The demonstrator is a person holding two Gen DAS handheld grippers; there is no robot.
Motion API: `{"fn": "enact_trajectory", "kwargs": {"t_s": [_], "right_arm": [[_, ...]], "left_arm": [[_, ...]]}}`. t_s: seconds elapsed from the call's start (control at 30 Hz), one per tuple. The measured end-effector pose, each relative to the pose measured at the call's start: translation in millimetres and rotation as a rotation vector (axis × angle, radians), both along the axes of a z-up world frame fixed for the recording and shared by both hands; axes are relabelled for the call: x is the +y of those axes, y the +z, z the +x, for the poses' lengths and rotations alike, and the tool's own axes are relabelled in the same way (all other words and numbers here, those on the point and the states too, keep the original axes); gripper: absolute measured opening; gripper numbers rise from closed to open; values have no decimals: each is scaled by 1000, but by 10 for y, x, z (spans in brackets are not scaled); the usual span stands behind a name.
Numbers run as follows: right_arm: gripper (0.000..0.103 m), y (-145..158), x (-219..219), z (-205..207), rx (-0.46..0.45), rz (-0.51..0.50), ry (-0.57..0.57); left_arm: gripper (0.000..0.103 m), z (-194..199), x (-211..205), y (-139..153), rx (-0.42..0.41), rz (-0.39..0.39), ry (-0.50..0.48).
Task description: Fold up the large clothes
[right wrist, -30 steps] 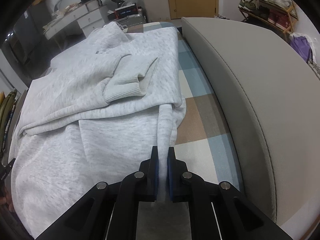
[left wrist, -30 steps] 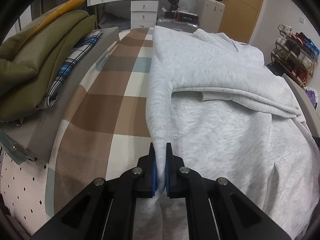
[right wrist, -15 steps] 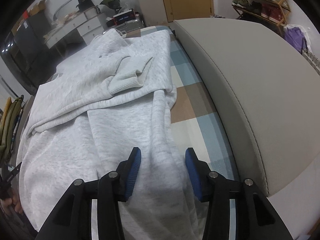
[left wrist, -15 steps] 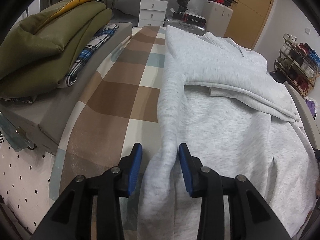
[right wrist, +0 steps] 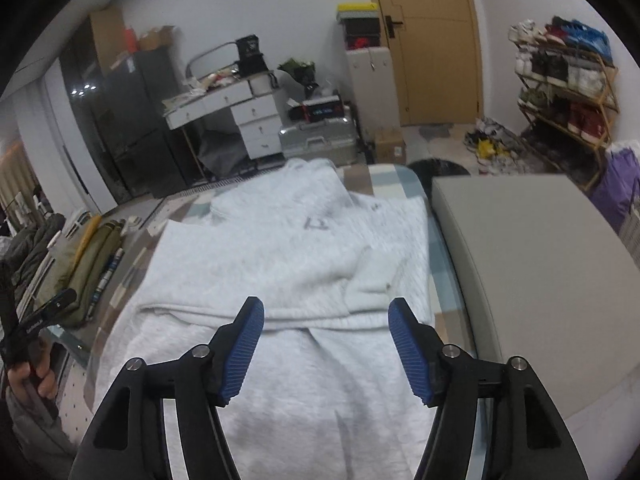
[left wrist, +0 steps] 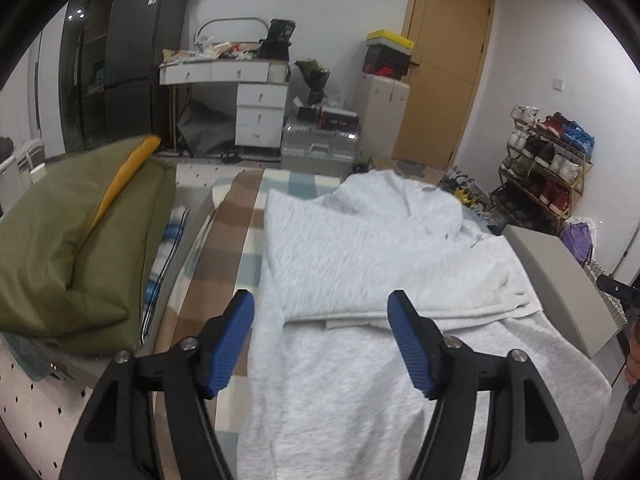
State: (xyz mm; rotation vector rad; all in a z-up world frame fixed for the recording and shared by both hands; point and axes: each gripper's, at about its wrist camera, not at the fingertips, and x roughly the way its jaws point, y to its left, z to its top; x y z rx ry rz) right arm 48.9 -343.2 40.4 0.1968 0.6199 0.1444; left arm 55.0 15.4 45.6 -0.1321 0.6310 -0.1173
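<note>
A light grey sweatshirt (left wrist: 360,264) (right wrist: 288,264) lies spread on the checked bed cover (left wrist: 240,232), its sleeves folded across the chest. My left gripper (left wrist: 322,312) hangs above the garment's left side, its jaws opening wide with nothing between the blue pads. My right gripper (right wrist: 326,316) hovers above the garment's lower middle, jaws likewise opening and holding nothing. The sweatshirt lies well below both. In the right wrist view a hand (right wrist: 28,380) holding the left gripper's handle shows at the lower left.
An olive cushion (left wrist: 76,236) with a yellow edge and a plaid cloth (left wrist: 168,240) lie left of the bed. A grey padded board (right wrist: 532,264) borders the right side. Beyond the bed stand a white desk (left wrist: 240,80), a silver suitcase (left wrist: 316,152) and a shoe rack (left wrist: 548,168).
Both grippers let go of the sweatshirt's edges, opened wide and rose well above the bed. The cloth folds they pinched have dropped flat onto the garment.
</note>
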Motion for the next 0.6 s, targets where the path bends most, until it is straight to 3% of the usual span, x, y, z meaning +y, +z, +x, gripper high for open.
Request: {"fn": "enact_trajectory", "kwargs": {"t_s": [0.07,0.1,0.27,0.37,0.5,0.6], "right_arm": [[84,292,38,-42,-51,3,24],[87,458,56,-47,-76,10,33],[90,1162,25,155,-107,135,64],[93,1492,67,442,-126,155,77],[94,1483,60,1019,-82,245,80],[94,1095,143,1596,-34,251,48]], "left_arm": [[85,-12,-92,226,-52,4,-39],[87,12,-118,318,-75,4,-55],[102,273,-243,768,-138,-11,-95],[102,600,-195,934,-149,-58,-102],[102,1069,-185,837,-117,-94,-81],[102,1425,-293,504,-52,-69,-46]]}}
